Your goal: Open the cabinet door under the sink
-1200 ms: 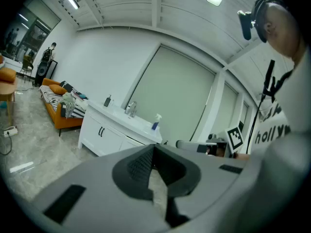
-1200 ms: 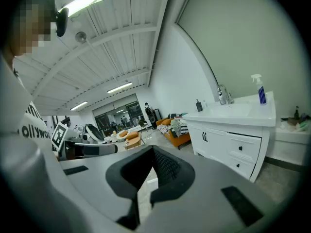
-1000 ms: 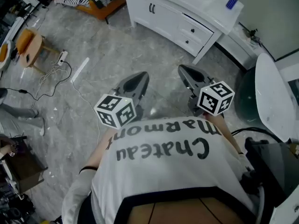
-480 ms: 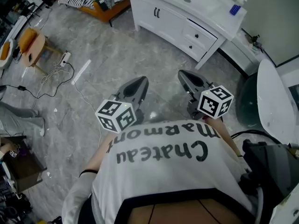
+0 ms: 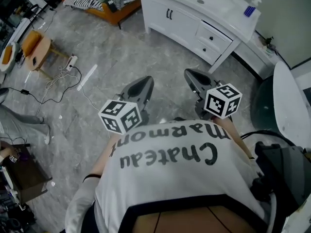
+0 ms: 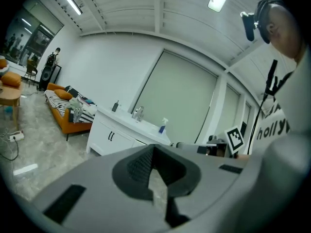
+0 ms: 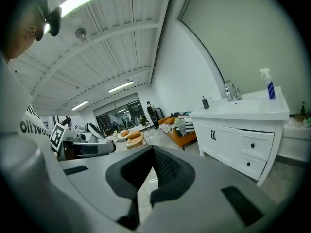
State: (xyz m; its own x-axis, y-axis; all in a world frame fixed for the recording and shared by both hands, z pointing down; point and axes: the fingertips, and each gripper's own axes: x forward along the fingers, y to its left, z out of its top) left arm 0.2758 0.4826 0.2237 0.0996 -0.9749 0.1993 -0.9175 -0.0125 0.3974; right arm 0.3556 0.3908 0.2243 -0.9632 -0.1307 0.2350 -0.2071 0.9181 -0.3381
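Note:
A white sink cabinet (image 5: 194, 18) stands at the far side of the grey floor. Its two doors (image 5: 167, 14) carry paired black handles (image 7: 213, 135) and are closed; the drawers (image 7: 252, 152) sit to their right. On the top are a faucet (image 7: 229, 89) and a blue spray bottle (image 5: 250, 9). My left gripper (image 5: 144, 83) and right gripper (image 5: 190, 75) are held side by side in front of my chest, well short of the cabinet. Both point toward it, shut and with nothing between the jaws. The left gripper view shows the doors (image 6: 111, 136) far off.
An orange sofa (image 5: 104, 4) stands left of the cabinet. A small wooden table (image 5: 36, 50) and a power strip with cables (image 5: 73, 62) lie on the floor at left. A white rounded object (image 5: 289, 101) and a dark bin (image 5: 262, 101) are at right.
Both grippers have moved forward across the floor and the sink cabinet has drawn nearer in the head view. Both stay shut.

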